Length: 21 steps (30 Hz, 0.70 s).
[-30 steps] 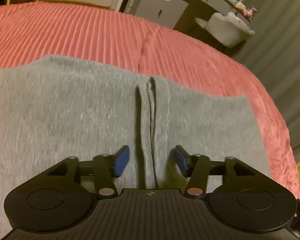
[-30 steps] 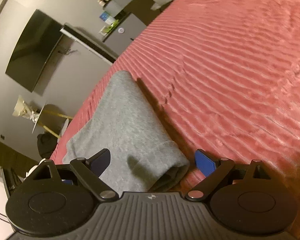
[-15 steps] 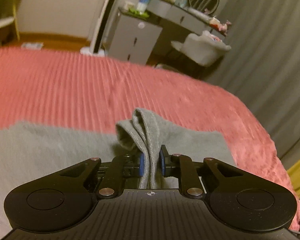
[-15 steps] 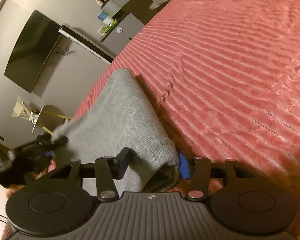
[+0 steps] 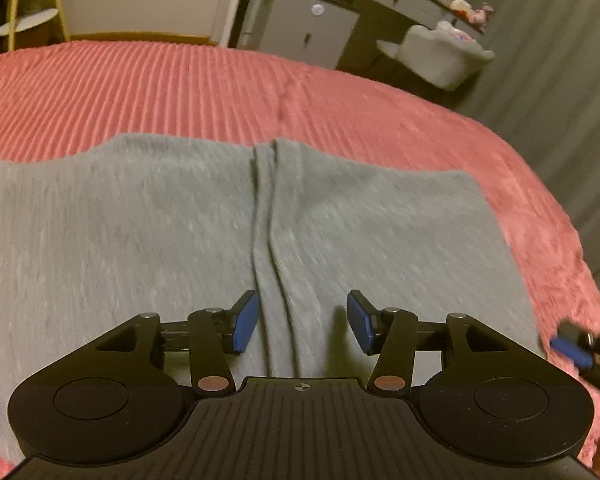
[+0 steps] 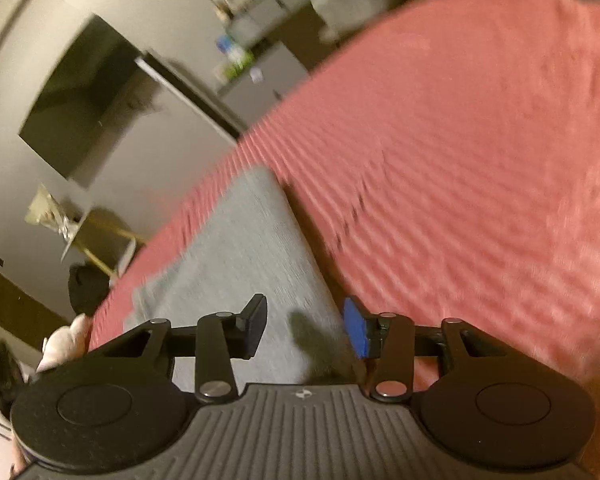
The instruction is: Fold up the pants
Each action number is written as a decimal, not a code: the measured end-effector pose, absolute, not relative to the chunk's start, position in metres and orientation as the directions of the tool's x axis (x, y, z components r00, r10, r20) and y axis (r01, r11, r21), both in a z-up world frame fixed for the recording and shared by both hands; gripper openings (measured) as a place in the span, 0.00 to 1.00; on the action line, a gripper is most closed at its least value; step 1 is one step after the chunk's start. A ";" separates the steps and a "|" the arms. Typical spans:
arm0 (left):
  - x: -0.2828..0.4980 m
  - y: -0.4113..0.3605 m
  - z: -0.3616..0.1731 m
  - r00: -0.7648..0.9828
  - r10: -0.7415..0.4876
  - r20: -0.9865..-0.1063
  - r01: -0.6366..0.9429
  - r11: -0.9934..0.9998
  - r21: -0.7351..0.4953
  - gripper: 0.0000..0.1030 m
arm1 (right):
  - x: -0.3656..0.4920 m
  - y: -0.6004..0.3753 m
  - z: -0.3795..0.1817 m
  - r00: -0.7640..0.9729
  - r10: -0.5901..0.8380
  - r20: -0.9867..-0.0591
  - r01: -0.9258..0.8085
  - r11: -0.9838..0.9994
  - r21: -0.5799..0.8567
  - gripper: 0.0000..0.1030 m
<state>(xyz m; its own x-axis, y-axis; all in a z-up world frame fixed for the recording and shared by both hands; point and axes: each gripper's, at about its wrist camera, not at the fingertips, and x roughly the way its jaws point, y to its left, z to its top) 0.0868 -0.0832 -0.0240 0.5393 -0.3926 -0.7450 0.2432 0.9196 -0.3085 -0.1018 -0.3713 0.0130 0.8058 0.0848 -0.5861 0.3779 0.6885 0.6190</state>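
We see the grey pants [image 5: 148,240] lying flat on the red ribbed bedspread [image 5: 180,88], covering the near part of the bed. In the left wrist view their long axis runs across the picture from left to right, and a pair of raised creases [image 5: 266,248] crosses them the short way, running from the far edge straight back toward the camera. In the right wrist view we look along the pants [image 6: 244,256] lengthwise: they stretch away from the camera up and to the left, narrowing to a rounded far end near the bed's edge, with their right-hand edge lying on the bedspread [image 6: 460,160].

The left gripper [image 5: 302,322] hangs just above the cloth with the creases between its blue fingers [image 5: 246,322]. Its jaws have just been opening and now stand about halfway apart, both pads clear of the fabric, gripping nothing.

The right gripper [image 6: 306,328] has the near end of the pants between its fingers [image 6: 354,326]. Its jaws have just been closing; the blue pad sits at the cloth's right edge, but the picture is blurred and we cannot tell whether the pads are pressing on it. That gripper also shows at the right edge of the left wrist view [image 5: 576,350].

Beyond the bed stand a grey cabinet [image 5: 308,32] and a pale chair [image 5: 440,56].
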 end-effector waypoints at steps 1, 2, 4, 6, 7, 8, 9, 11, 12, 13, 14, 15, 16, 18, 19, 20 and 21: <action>0.084 -0.088 -0.027 0.527 -0.395 -0.753 0.249 0.918 -0.308 0.61 | -0.100 -0.371 0.017 0.813 0.073 -0.578 0.374 0.696 0.613 0.33; 0.084 -0.091 -0.032 0.511 -0.391 -0.766 0.252 0.920 -0.301 0.63 | -0.095 -0.371 0.019 0.809 0.068 -0.584 0.379 0.699 0.607 0.27; 0.089 -0.095 -0.044 0.480 -0.370 -0.796 0.222 0.929 -0.298 0.63 | -0.085 -0.371 0.019 0.800 0.076 -0.595 0.390 0.688 0.612 0.11; 0.089 -0.093 -0.052 0.463 -0.395 -0.794 0.208 0.919 -0.336 0.65 | -0.072 -0.368 0.010 0.779 0.131 -0.614 0.386 0.671 0.633 0.09; 0.088 -0.094 -0.052 0.467 -0.396 -0.790 0.213 0.918 -0.335 0.64 | -0.063 -0.364 0.000 0.738 0.182 -0.650 0.394 0.665 0.634 0.09; 0.086 -0.096 -0.051 0.466 -0.398 -0.790 0.230 0.917 -0.326 0.62 | -0.050 -0.358 -0.016 0.657 0.263 -0.707 0.411 0.662 0.628 0.04; 0.085 -0.098 -0.051 0.458 -0.405 -0.791 0.249 0.913 -0.323 0.58 | -0.043 -0.356 -0.027 0.611 0.310 -0.728 0.425 0.648 0.632 0.02; 0.082 -0.101 -0.051 0.454 -0.420 -0.786 0.265 0.906 -0.331 0.50 | -0.041 -0.356 -0.022 0.609 0.300 -0.735 0.419 0.665 0.618 0.01; 0.083 -0.101 -0.053 0.452 -0.421 -0.786 0.262 0.905 -0.335 0.46 | -0.041 -0.354 -0.017 0.610 0.287 -0.738 0.404 0.689 0.602 0.01; 0.082 -0.100 -0.053 0.457 -0.419 -0.785 0.255 0.907 -0.335 0.44 | -0.042 -0.352 -0.012 0.618 0.275 -0.737 0.393 0.703 0.592 0.02; 0.083 -0.098 -0.052 0.458 -0.421 -0.783 0.252 0.906 -0.340 0.40 | -0.046 -0.350 -0.007 0.634 0.262 -0.728 0.383 0.711 0.590 0.03; 0.082 -0.096 -0.052 0.458 -0.422 -0.782 0.247 0.906 -0.344 0.37 | -0.053 -0.350 -0.002 0.662 0.235 -0.712 0.384 0.709 0.591 0.04; 0.082 -0.095 -0.054 0.459 -0.423 -0.782 0.242 0.906 -0.348 0.36 | -0.061 -0.352 0.001 0.686 0.208 -0.698 0.390 0.704 0.593 0.05; 0.084 -0.095 -0.056 0.458 -0.417 -0.785 0.234 0.908 -0.346 0.31 | -0.067 -0.358 0.000 0.690 0.153 -0.707 0.437 0.690 0.576 0.05; 0.083 -0.096 -0.056 0.461 -0.410 -0.787 0.234 0.912 -0.338 0.30 | -0.068 -0.361 -0.004 0.676 0.157 -0.720 0.459 0.675 0.578 0.05; 0.083 -0.097 -0.056 0.464 -0.406 -0.788 0.237 0.913 -0.331 0.30 | -0.069 -0.364 -0.011 0.669 0.188 -0.719 0.466 0.648 0.603 0.05; 0.082 -0.098 -0.055 0.468 -0.400 -0.788 0.240 0.916 -0.323 0.27 | -0.069 -0.366 -0.016 0.665 0.216 -0.715 0.470 0.622 0.626 0.05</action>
<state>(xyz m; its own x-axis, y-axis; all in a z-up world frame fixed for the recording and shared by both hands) 0.0819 -0.0979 -0.0552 0.4678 -0.4004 -0.7879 0.2402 0.9155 -0.3227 -0.0691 -0.3662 -0.0162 0.6652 0.2163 -0.7147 0.4705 0.6218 0.6261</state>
